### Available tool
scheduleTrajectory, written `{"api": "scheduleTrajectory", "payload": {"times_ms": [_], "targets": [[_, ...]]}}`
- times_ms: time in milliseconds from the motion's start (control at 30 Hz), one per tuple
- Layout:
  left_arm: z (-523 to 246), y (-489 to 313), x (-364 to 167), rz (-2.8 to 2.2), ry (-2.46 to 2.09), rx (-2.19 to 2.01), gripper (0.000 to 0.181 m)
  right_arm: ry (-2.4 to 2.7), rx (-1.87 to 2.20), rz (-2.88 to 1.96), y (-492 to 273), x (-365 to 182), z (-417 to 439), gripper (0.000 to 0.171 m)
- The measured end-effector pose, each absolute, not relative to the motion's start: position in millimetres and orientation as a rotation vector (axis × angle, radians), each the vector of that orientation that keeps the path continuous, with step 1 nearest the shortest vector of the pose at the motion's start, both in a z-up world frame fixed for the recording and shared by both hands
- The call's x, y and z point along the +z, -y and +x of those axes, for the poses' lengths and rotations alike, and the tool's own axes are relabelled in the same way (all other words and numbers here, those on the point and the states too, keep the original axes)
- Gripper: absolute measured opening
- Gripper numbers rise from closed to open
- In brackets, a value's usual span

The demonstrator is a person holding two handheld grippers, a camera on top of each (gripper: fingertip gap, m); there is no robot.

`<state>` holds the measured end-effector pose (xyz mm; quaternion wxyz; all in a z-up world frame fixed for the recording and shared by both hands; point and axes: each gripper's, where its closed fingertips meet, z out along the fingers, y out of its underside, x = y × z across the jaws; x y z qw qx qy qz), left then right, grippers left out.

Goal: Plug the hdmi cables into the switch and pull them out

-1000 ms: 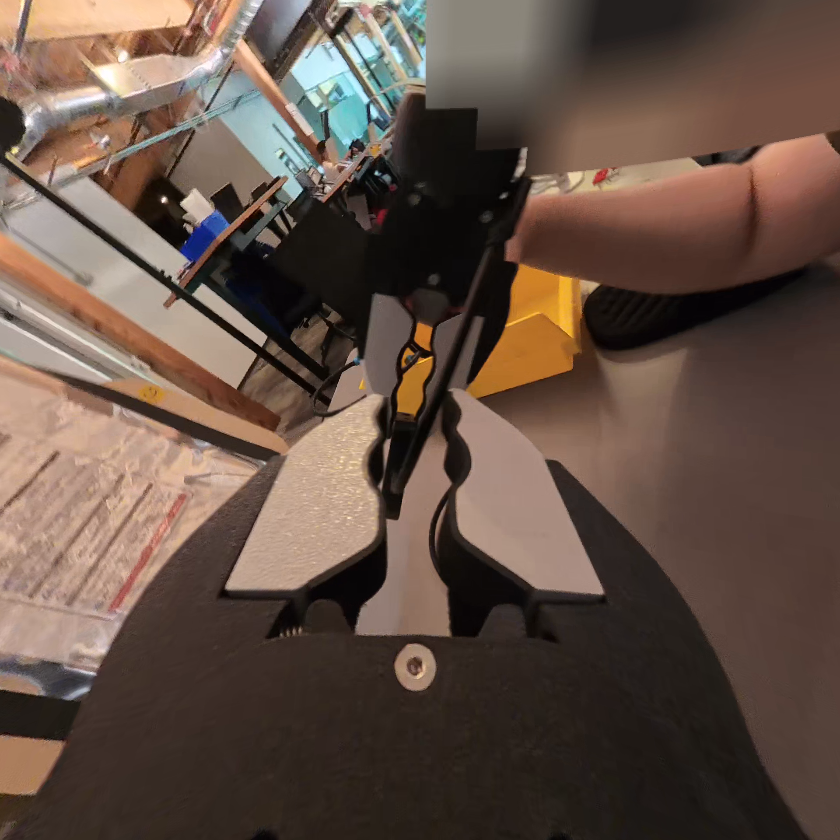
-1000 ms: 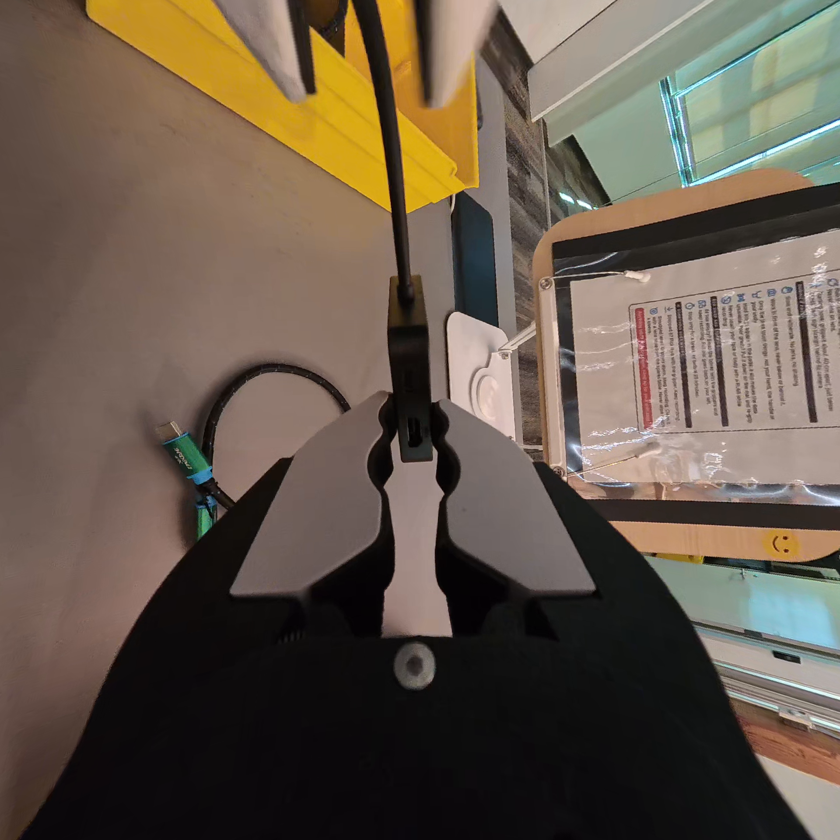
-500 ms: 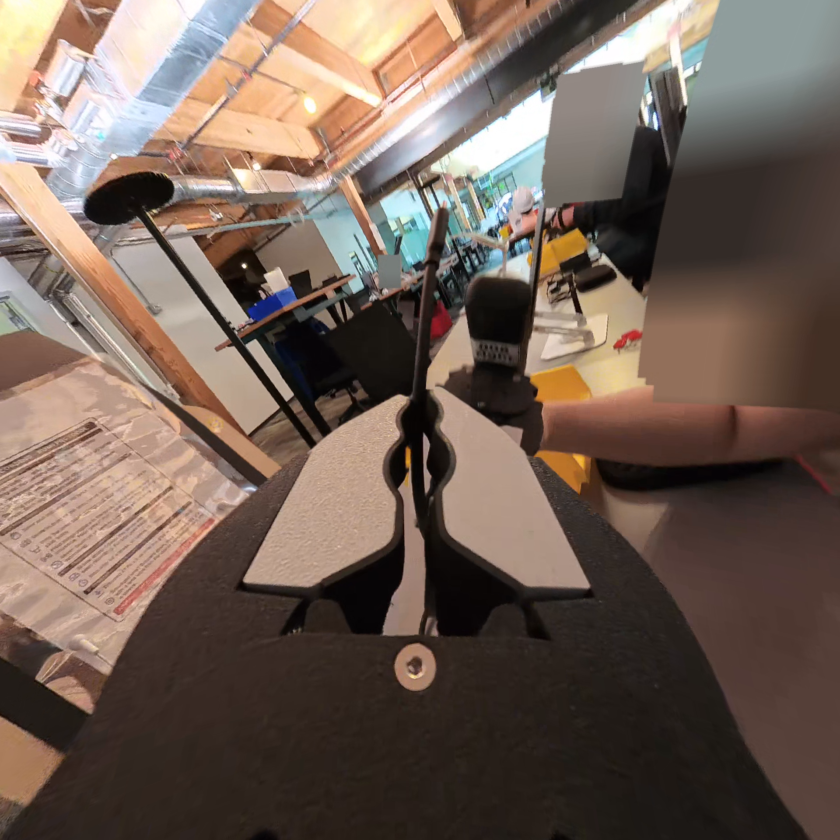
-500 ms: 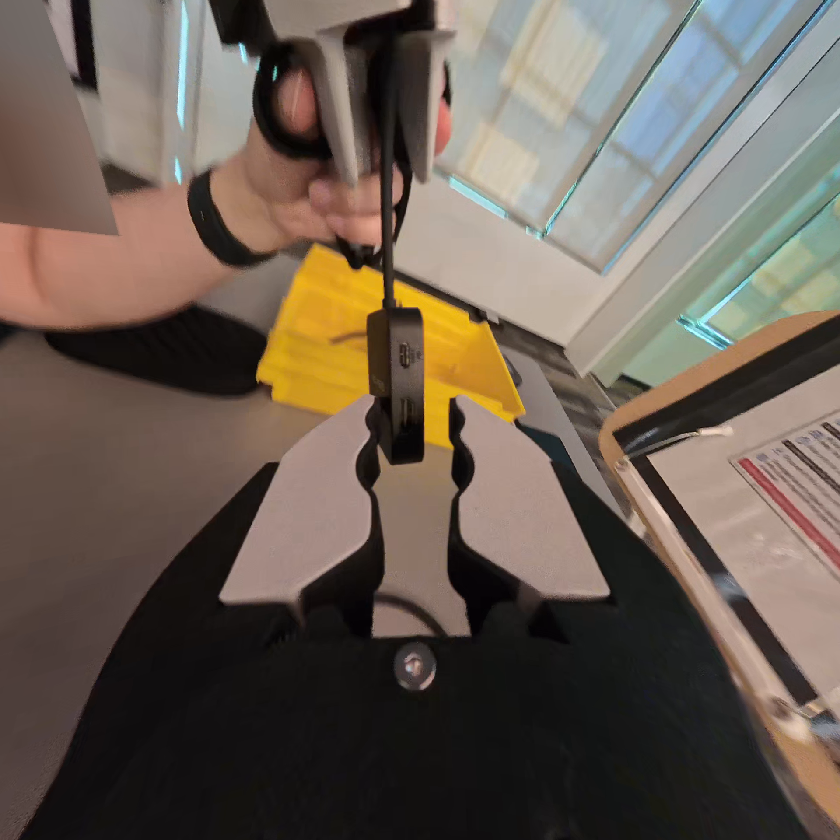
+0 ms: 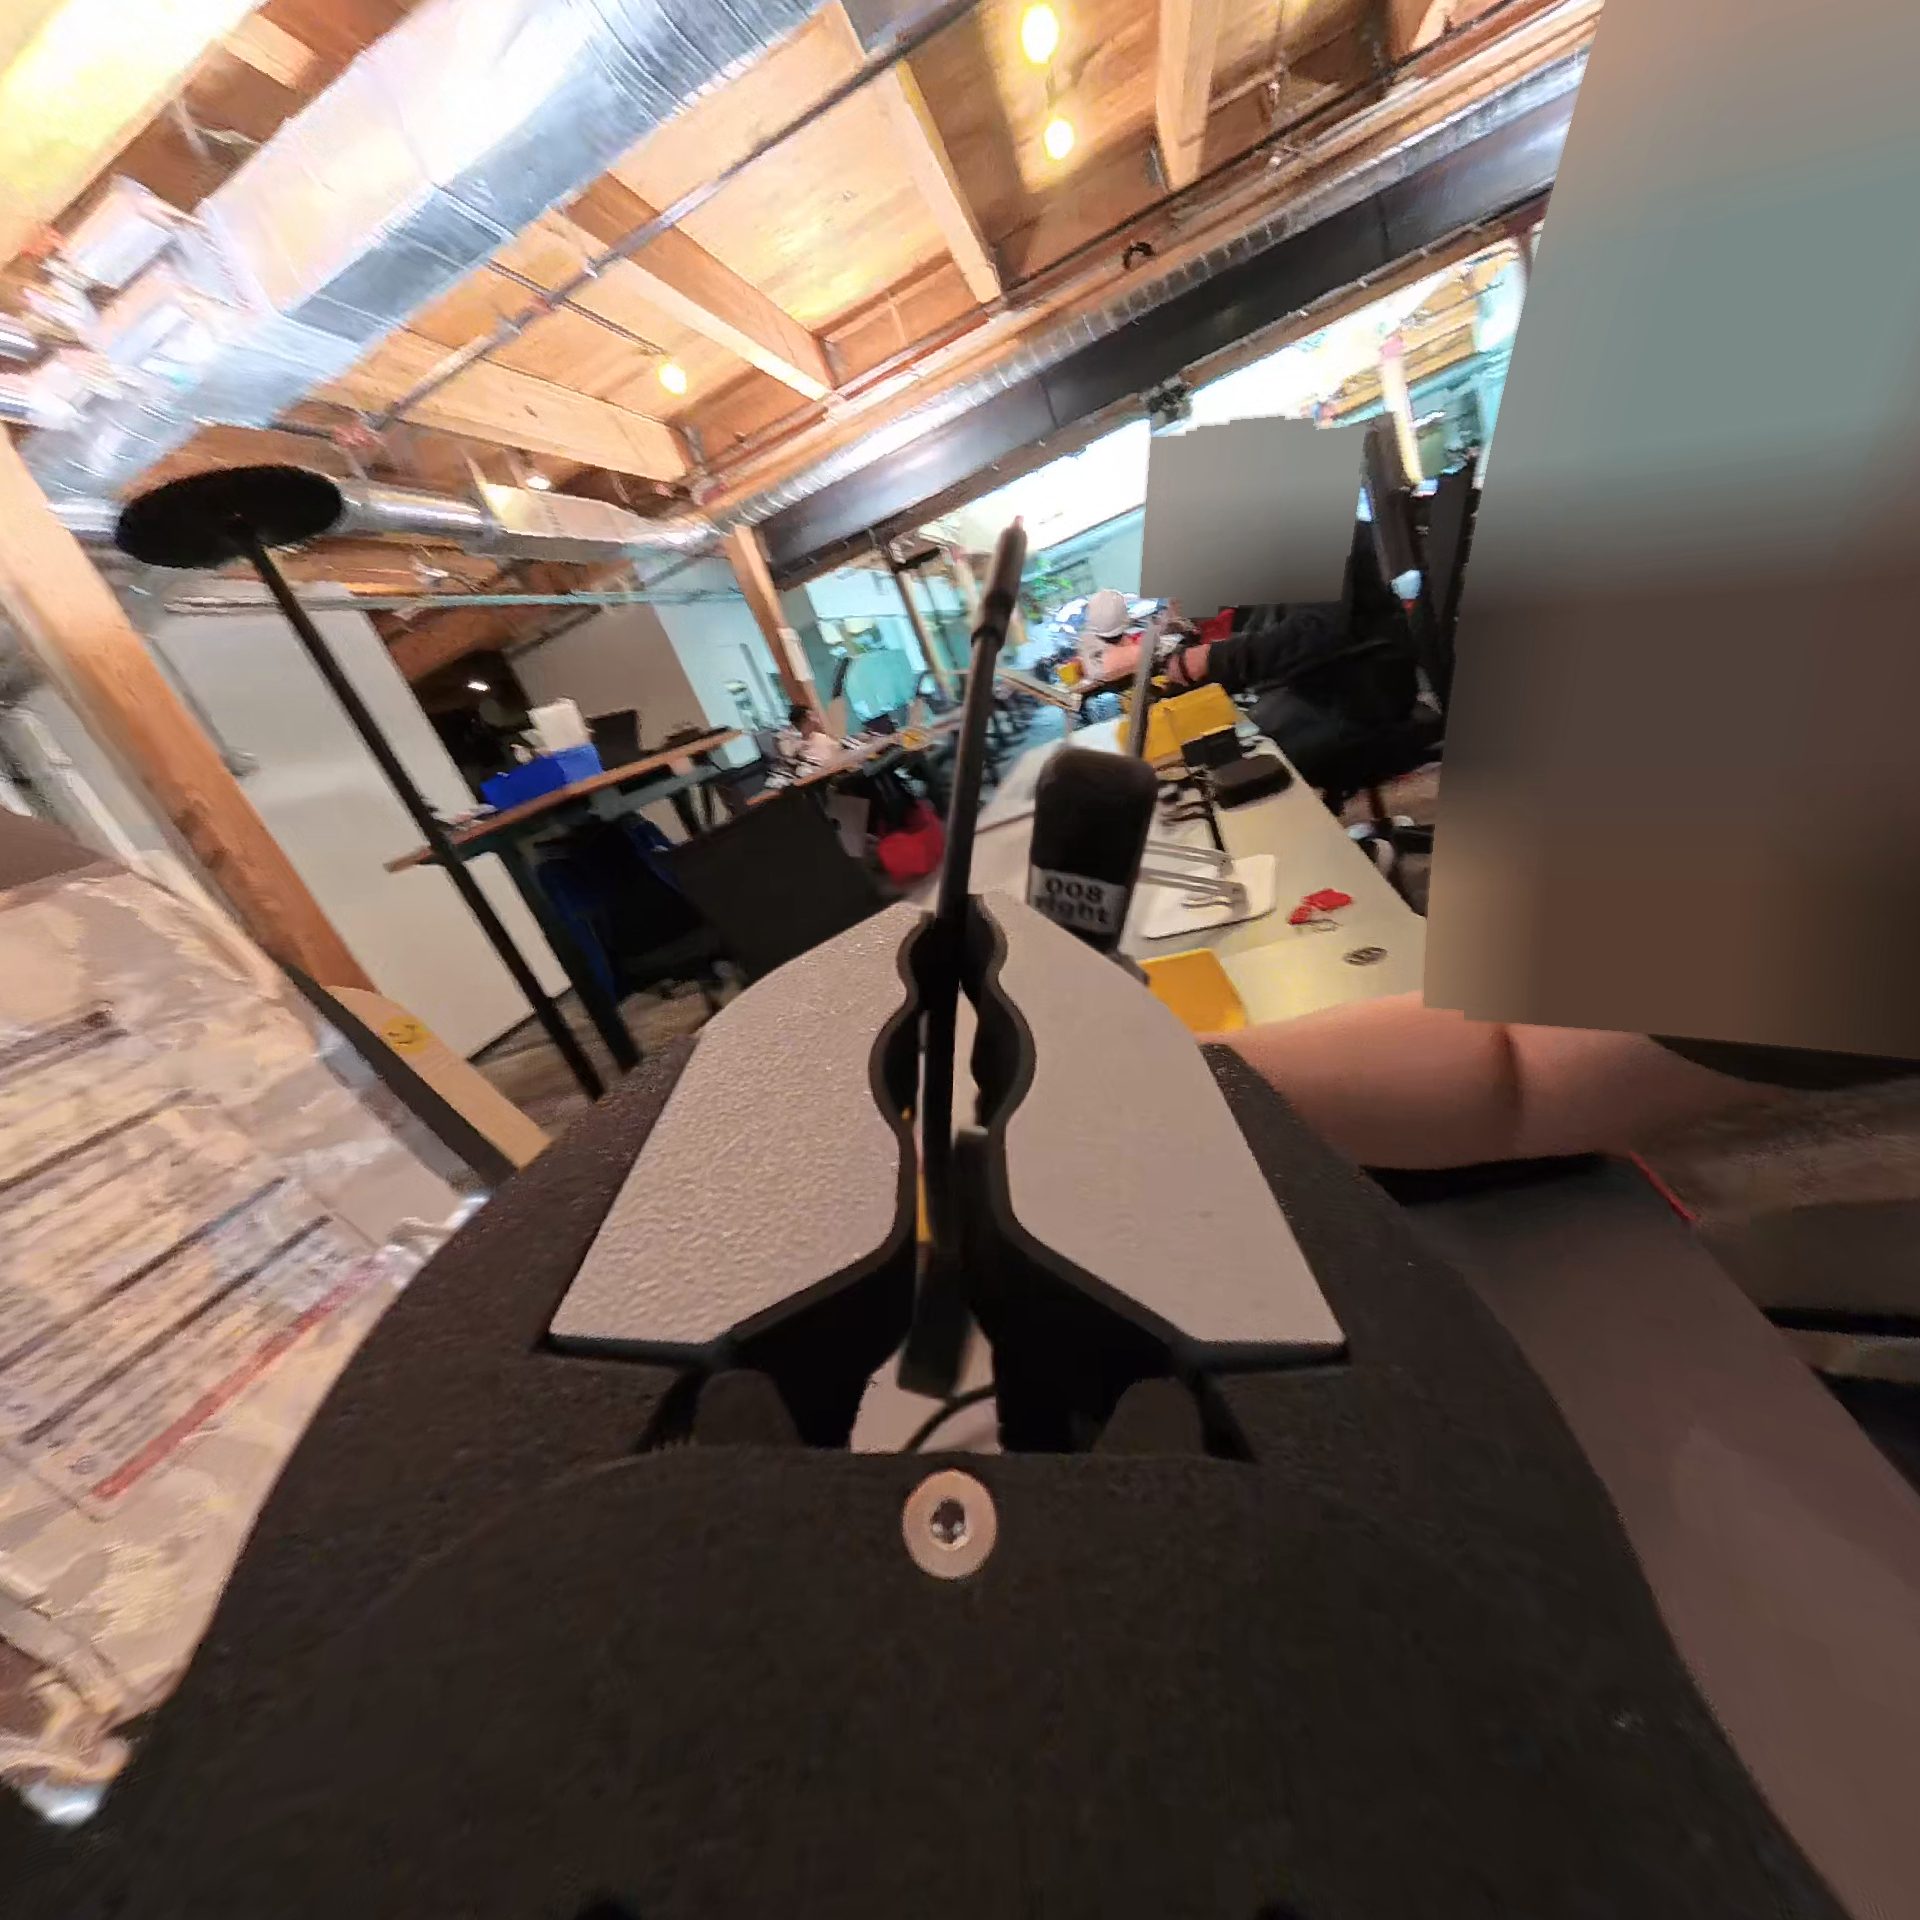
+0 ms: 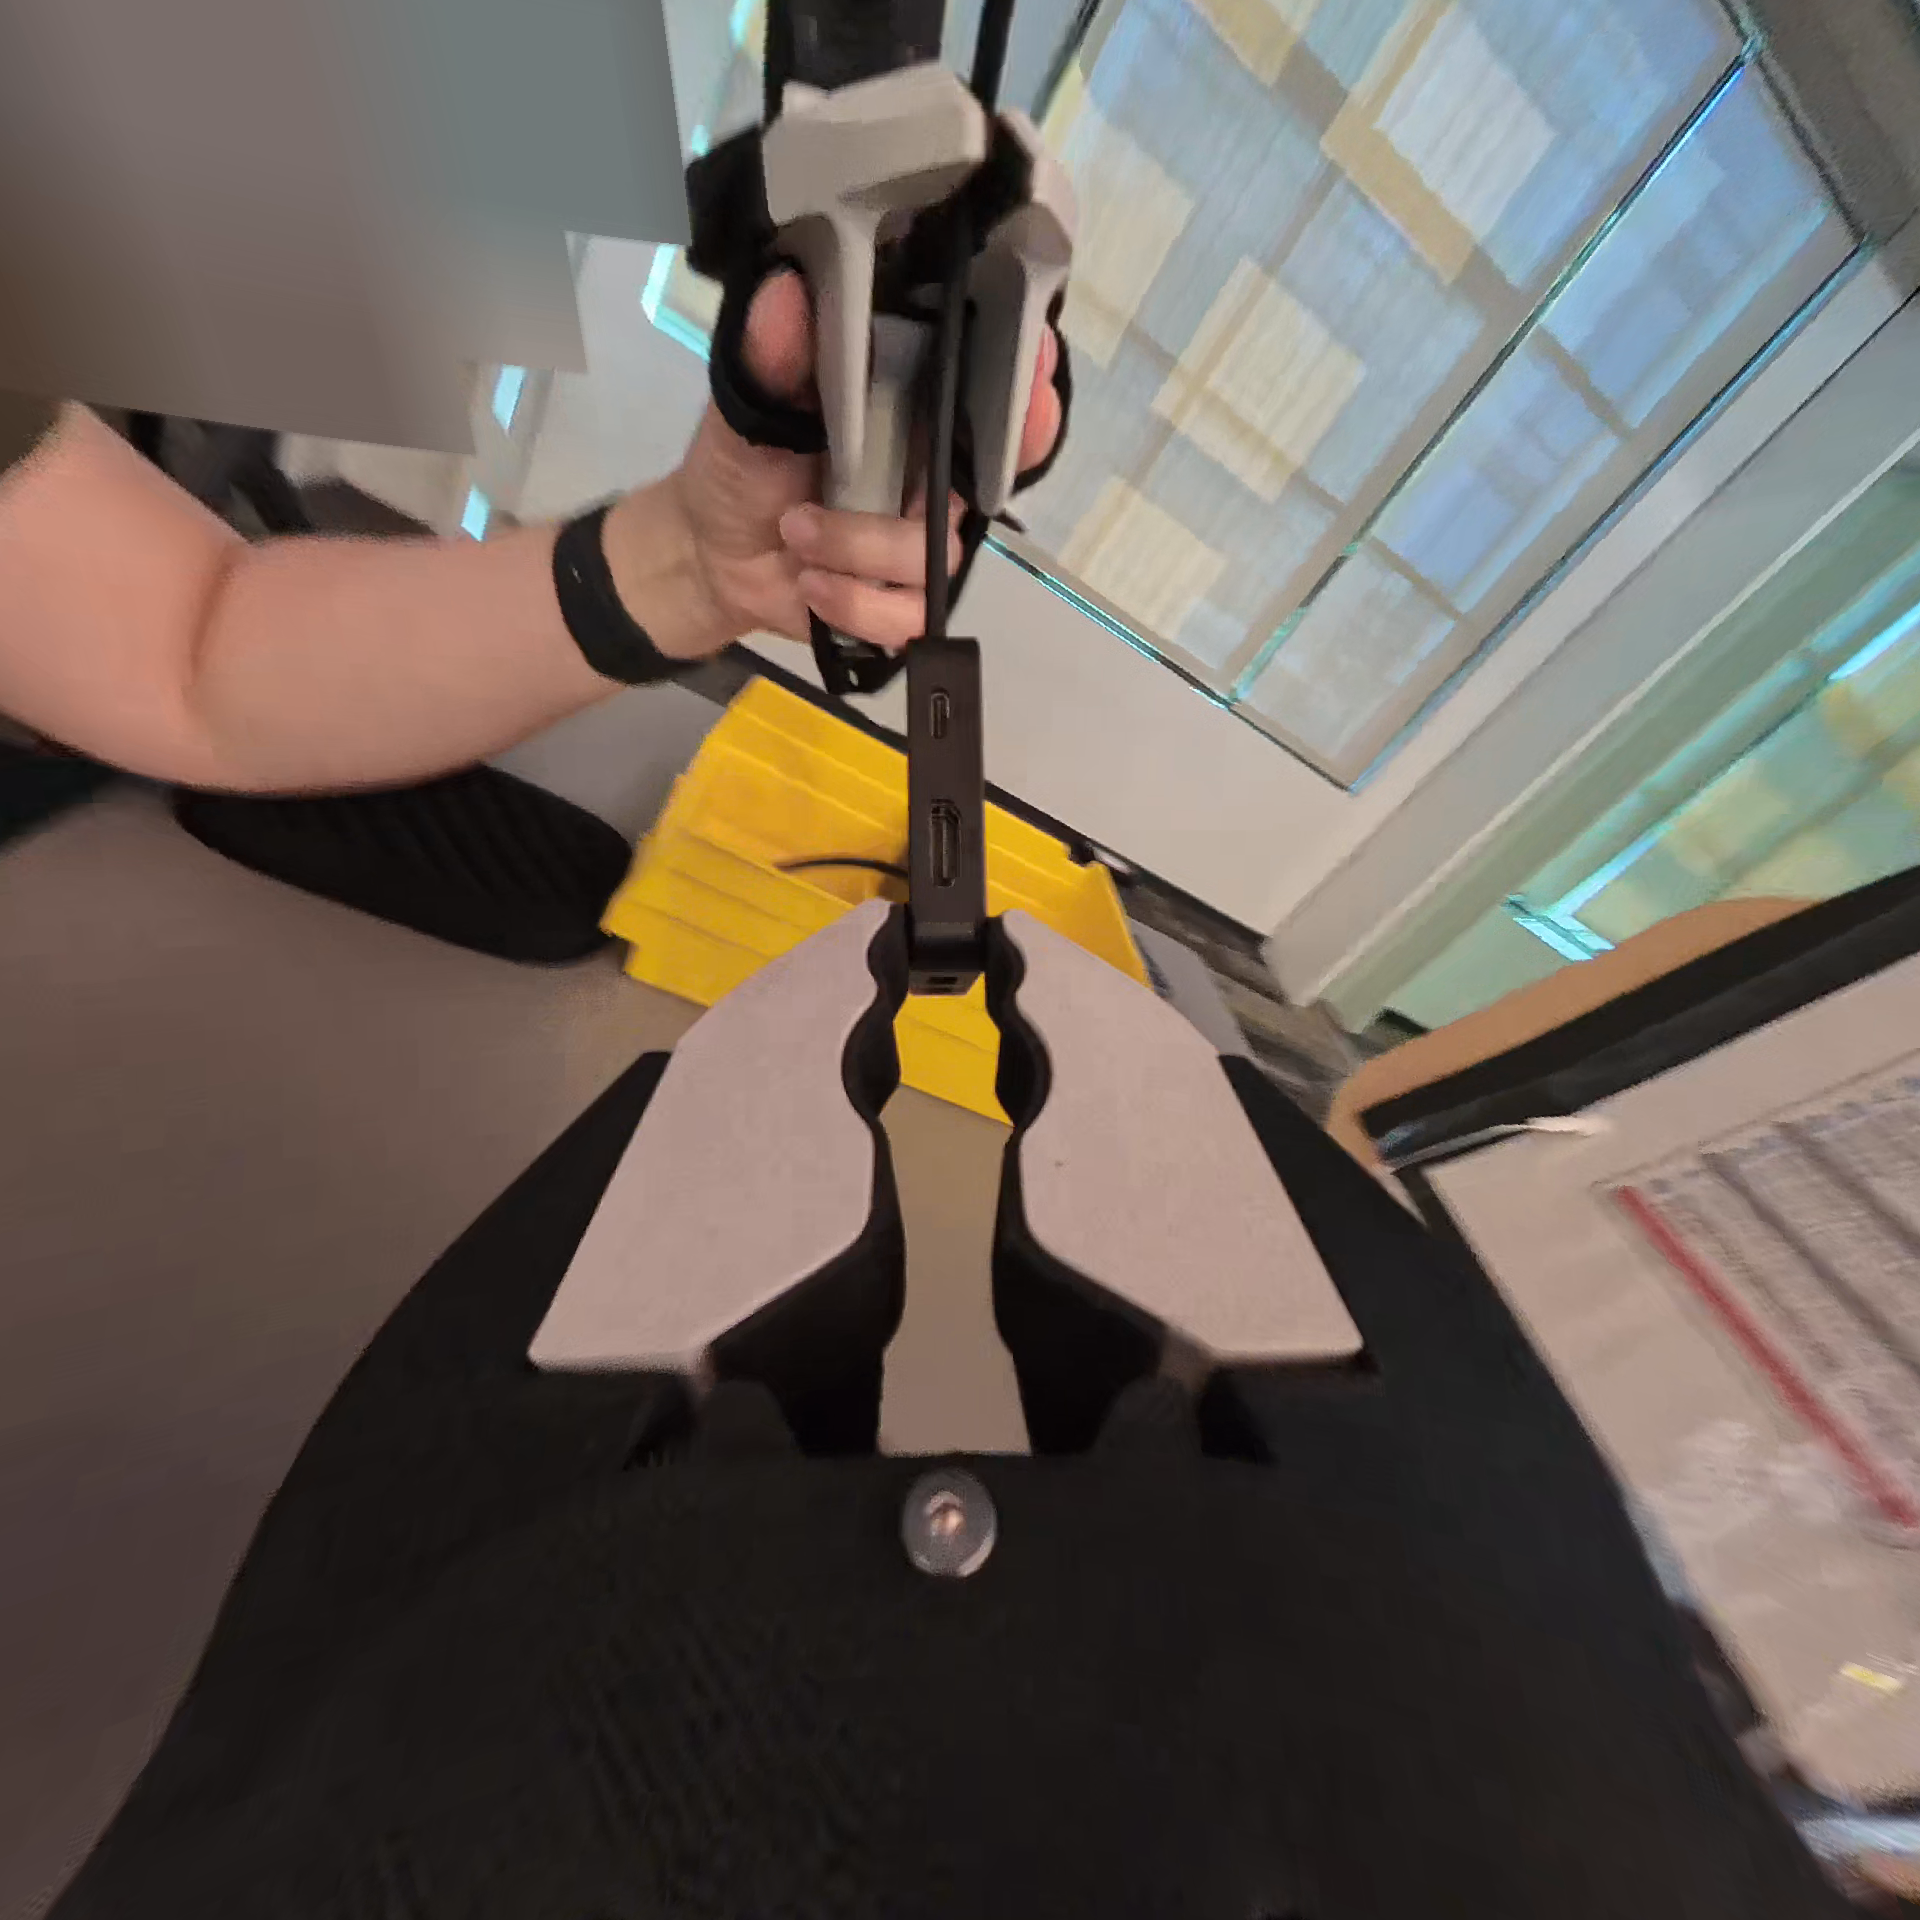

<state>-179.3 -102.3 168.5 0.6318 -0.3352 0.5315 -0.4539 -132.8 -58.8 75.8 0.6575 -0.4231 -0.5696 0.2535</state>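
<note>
Switch (image 6: pixel 943 800): small black box held in the air above the yellow bin (image 6: pixel 790 831), right gripper (image 6: pixel 943 961) clamped on its lower end. Left gripper (image 5: pixel 951 925) clamped on its cable (image 5: pixel 961 821). Risk: shallow tip grip; cable tension may twist it loose.

The switch (image 6: pixel 943 800) is smooth matt black plastic on a thin rubbery cable (image 6: pixel 940 457). Gripper fingers (image 5: pixel 758 1143) look grainy, matt grey. The bin (image 6: pixel 769 831) is glossy yellow plastic; the worktop (image 6: pixel 260 1091) is smooth, matt grey.
</note>
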Motion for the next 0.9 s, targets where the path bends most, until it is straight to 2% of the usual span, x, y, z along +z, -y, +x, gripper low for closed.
{"api": "scheduleTrajectory", "payload": {"times_ms": [100, 233, 367, 433, 567, 900], "targets": [[-193, 107, 166, -0.762, -1.284, -1.070, 0.020, 1.343, 0.314, -0.891, 60, 83, -119, 0.015], [-227, 107, 172, -0.683, -1.274, -1.126, 0.018, 1.453, -0.034, -0.821, 63, 83, -109, 0.014], [-252, 99, 183, -0.658, -1.187, -1.139, 0.017, 1.490, -0.172, -0.790, 66, 83, -110, 0.015], [-240, 82, 172, -0.758, -1.197, -0.972, 0.017, 1.513, -0.193, -0.805, 66, 80, -113, 0.015], [-183, 72, 126, -0.903, -1.393, -0.621, 0.030, 1.567, -0.265, -0.833, 64, 70, -116, 0.015], [-142, 74, 68, -0.939, -1.643, -0.313, 0.046, 1.568, -0.314, -0.864, 66, 74, -115, 0.015]]}}
